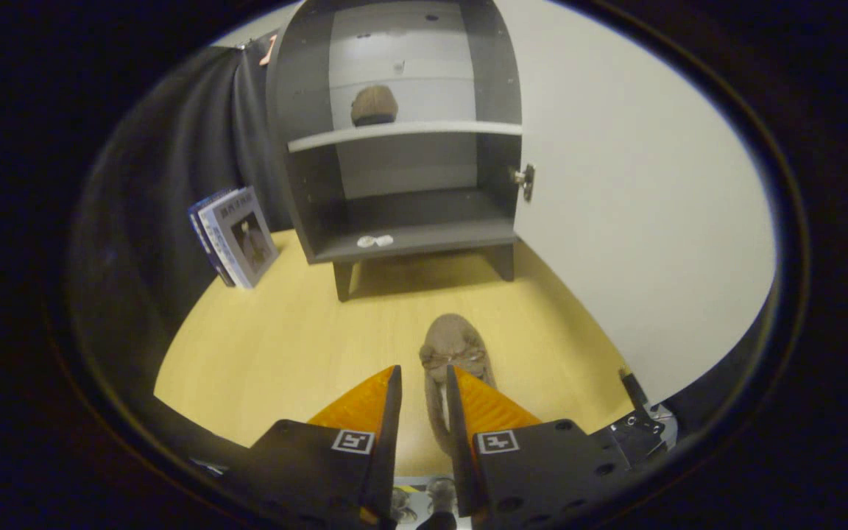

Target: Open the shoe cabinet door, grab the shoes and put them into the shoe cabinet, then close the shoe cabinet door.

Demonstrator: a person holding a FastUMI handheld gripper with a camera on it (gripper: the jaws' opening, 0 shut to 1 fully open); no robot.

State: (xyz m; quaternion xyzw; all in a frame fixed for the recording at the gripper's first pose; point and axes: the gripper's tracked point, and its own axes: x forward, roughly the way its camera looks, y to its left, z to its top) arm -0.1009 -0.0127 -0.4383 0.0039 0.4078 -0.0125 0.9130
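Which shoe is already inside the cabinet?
The shoe on the upper shelf is inside the cabinet. The other shoe lies on the floor between the gripper fingers.

The gripper (422,377) has two wedge-shaped fingers with ribbed faces. Each finger sits on a dark, flat plate. Each plate carries a small square black-and-white marker and some round screw holes. At about 4 o'clock from the fingers there is a small metal bracket (641,421).
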